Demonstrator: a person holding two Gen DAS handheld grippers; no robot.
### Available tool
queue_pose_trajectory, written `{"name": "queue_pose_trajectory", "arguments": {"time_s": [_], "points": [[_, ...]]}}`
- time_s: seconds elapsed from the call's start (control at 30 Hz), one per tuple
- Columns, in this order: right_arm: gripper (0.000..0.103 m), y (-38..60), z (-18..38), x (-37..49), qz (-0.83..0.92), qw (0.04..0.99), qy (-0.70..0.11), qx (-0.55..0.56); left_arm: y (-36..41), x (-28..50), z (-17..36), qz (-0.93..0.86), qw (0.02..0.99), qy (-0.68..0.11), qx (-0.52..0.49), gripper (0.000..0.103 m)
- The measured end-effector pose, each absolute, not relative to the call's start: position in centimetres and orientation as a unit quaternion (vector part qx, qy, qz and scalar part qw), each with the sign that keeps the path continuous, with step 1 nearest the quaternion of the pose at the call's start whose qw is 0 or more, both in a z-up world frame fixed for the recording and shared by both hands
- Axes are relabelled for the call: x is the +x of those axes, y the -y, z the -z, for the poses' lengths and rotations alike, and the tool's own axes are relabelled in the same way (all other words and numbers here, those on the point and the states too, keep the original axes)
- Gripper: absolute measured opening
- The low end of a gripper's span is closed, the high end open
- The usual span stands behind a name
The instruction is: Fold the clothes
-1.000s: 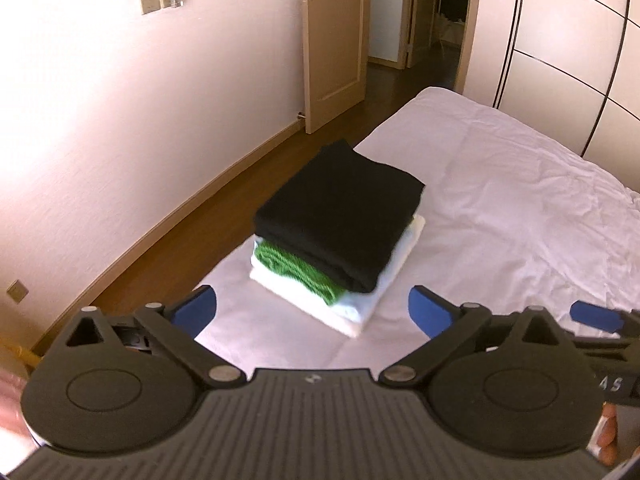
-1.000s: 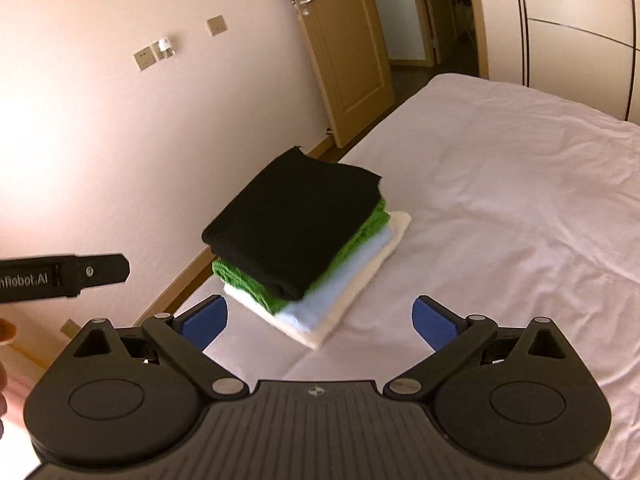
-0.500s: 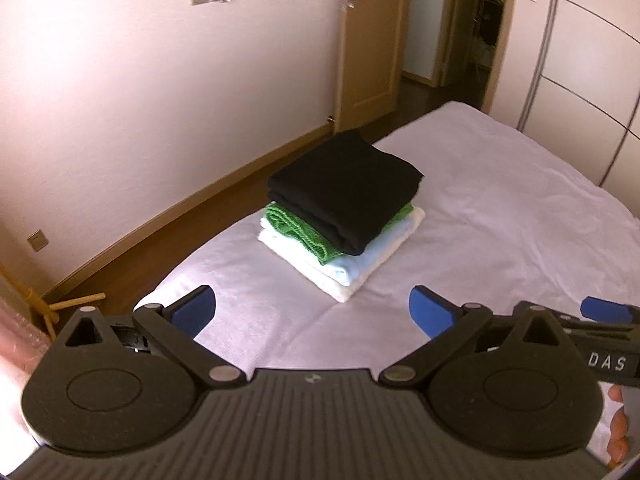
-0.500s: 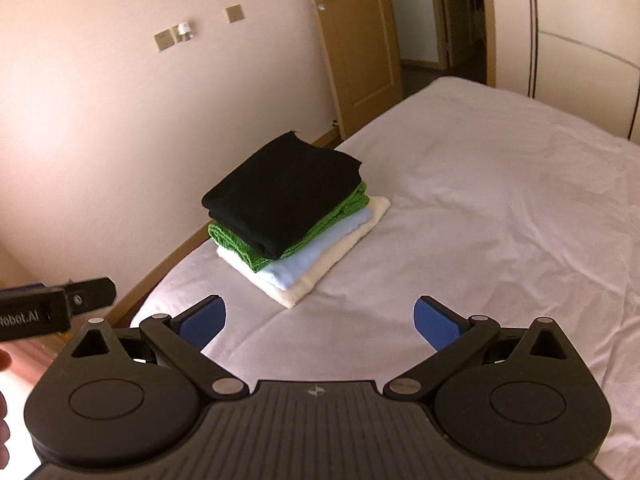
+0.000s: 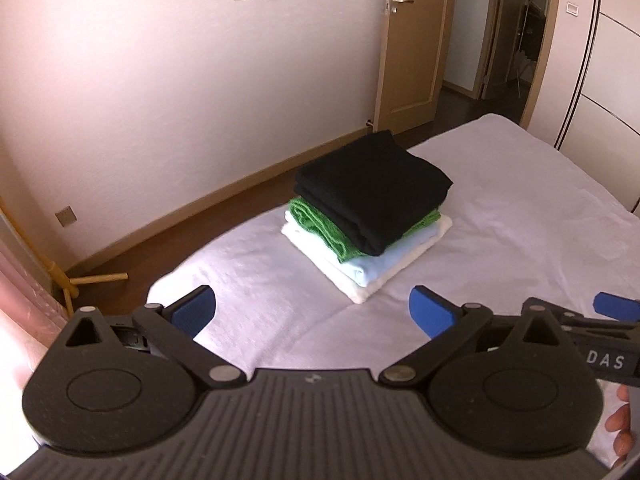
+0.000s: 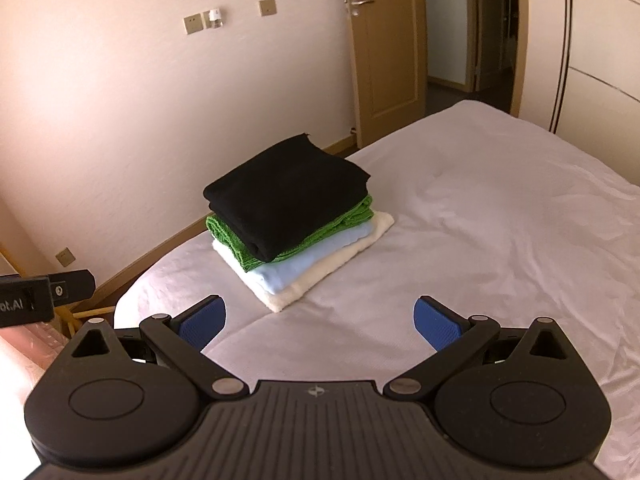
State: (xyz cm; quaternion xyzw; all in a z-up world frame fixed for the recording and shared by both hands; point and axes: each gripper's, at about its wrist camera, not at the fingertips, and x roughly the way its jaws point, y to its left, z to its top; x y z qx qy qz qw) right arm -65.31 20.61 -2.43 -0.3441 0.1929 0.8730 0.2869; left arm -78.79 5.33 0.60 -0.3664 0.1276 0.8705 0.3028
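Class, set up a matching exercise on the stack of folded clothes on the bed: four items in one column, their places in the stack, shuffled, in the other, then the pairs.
Items:
1. black item
2. green item
3. blue item
4. cream item

Places:
A. bottom, on the bed
B. top
C. second from bottom
D. just under the top

Pairs: 1-B, 2-D, 3-C, 4-A

Lying across the frame: wide bed covered by a lightly wrinkled white sheet (image 5: pixel 520 240) (image 6: pixel 500 232). Resting directly on it near the wall-side edge: folded cream-white towel (image 5: pixel 360 294) (image 6: pixel 304 286), bearing a stack of folded pale-blue, green and black cloths.
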Motion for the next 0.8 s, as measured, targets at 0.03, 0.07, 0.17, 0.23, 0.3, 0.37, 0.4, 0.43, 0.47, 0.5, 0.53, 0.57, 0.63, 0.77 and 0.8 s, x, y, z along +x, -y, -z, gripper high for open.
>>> {"name": "queue_pose_trajectory", "arguments": {"time_s": [0.03,0.07,0.17,0.23,0.3,0.37,0.4,0.43,0.47,0.5,0.53,0.57,0.63,0.77,0.8], "points": [[0.103,-20.9,2.6,-65.4,-0.873,0.284,-0.193,-0.347,-5.6,-78.8,-0.3,-0.870,0.301,-0.128,-0.369,0.102],[0.103,-21.2,2.8,-65.5,-0.873,0.281,-0.193,-0.349,-5.9,-78.8,-0.1,-0.870,0.297,-0.128,-0.372,0.102],[0.103,-22.2,3.6,-65.8,-0.871,0.272,-0.193,-0.360,-6.9,-78.9,0.9,-0.869,0.285,-0.135,-0.382,0.102],[0.103,-22.8,4.4,-66.1,-0.870,0.265,-0.193,-0.368,-7.4,-79.0,1.7,-0.868,0.276,-0.138,-0.390,0.102],[0.103,-23.5,5.2,-66.5,-0.869,0.256,-0.194,-0.376,-7.9,-79.1,2.4,-0.865,0.266,-0.141,-0.400,0.102],[0.103,-24.2,6.0,-66.9,-0.869,0.244,-0.195,-0.383,-8.5,-79.2,3.2,-0.864,0.258,-0.146,-0.406,0.102],[0.103,-24.5,6.4,-67.2,-0.869,0.237,-0.194,-0.388,-8.7,-79.2,3.5,-0.864,0.254,-0.148,-0.409,0.102],[0.103,-24.8,6.7,-67.4,-0.869,0.231,-0.193,-0.392,-9.0,-79.3,3.8,-0.864,0.250,-0.151,-0.411,0.102],[0.103,-25.1,6.9,-67.7,-0.869,0.227,-0.190,-0.395,-9.3,-79.3,4.1,-0.864,0.245,-0.153,-0.413,0.102],[0.103,-25.4,7.1,-68.0,-0.870,0.221,-0.187,-0.399,-9.5,-79.4,4.2,-0.864,0.241,-0.153,-0.415,0.102],[0.103,-25.7,7.3,-68.3,-0.870,0.217,-0.185,-0.402,-9.7,-79.6,4.3,-0.864,0.237,-0.152,-0.417,0.102],[0.103,-26.0,7.4,-68.5,-0.871,0.212,-0.182,-0.405,-9.9,-79.8,4.5,-0.864,0.234,-0.152,-0.418,0.102],[0.103,-26.6,7.6,-69.1,-0.872,0.205,-0.176,-0.409,-10.4,-80.1,4.7,-0.865,0.226,-0.151,-0.421,0.102],[0.103,-27.7,8.0,-70.2,-0.873,0.193,-0.171,-0.415,-11.2,-80.8,5.1,-0.866,0.219,-0.151,-0.424,0.102],[0.103,-28.0,8.1,-70.5,-0.873,0.191,-0.169,-0.417,-11.4,-80.9,5.2,-0.865,0.219,-0.151,-0.425,0.102]]}}
